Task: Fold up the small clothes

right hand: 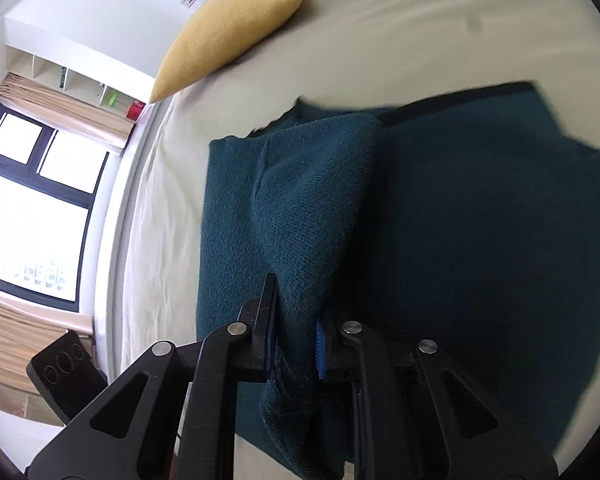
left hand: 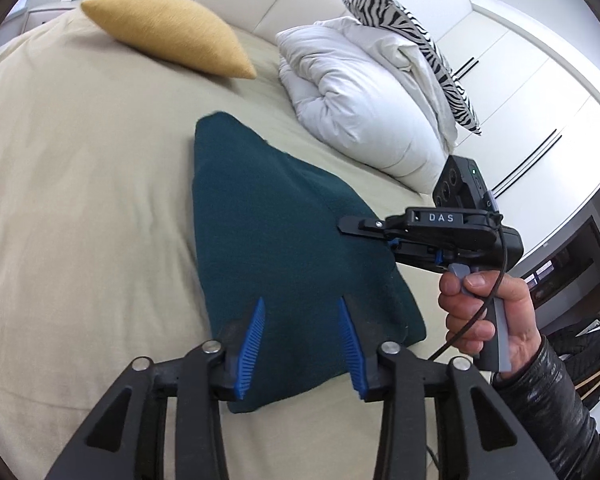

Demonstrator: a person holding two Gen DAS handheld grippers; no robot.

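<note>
Left wrist view: the left gripper [left hand: 300, 312] hangs wide open over the near end of the teal sweater [left hand: 272, 240] lying on the bed [left hand: 80, 180]. The right gripper [right hand: 296, 320] pinches a raised sweater fold.

dark teal knit garment [left hand: 268, 232], beige bedsheet [left hand: 80, 180], mustard pillow [left hand: 168, 32], zebra-striped cushion [left hand: 416, 40], white duvet [left hand: 356, 92].

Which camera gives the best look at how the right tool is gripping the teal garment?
The right wrist view: the right tool has its jaws shut on a raised fold of the teal garment. The left wrist view shows that tool side-on only, contact unclear.
</note>
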